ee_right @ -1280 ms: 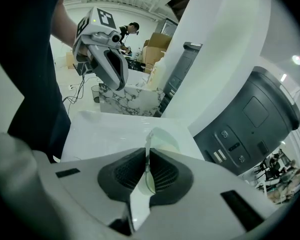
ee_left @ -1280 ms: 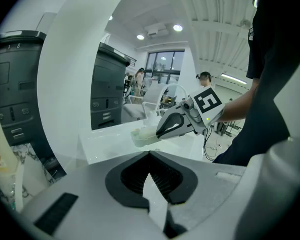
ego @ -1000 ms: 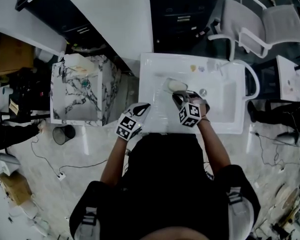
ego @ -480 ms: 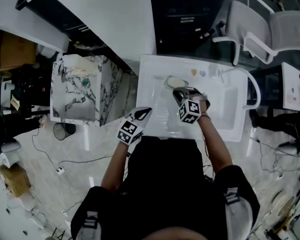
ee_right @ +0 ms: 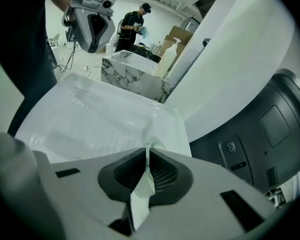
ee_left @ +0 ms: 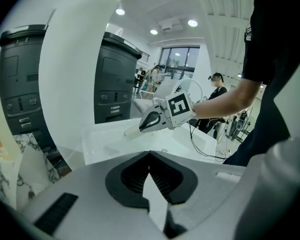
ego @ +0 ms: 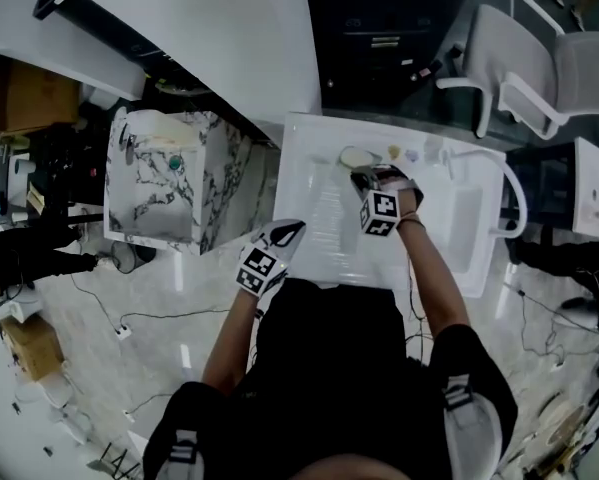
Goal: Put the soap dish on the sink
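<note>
Right claw clamped on rim of soap dish; dish at back ledge of sink, contact unclear. Left claw closed, empty, near front edge. Best: lower dish level onto flat ledge, clear of basin slope; confirm seated, then release.

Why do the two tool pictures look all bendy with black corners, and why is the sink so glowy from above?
Left gripper view: the wide lens bows the white panel and blackens the corners; ceiling lights glare. Right gripper view: same bowing, and the right tool looms huge at the bottom. Head view: dim, but the white sink washes out.
</note>
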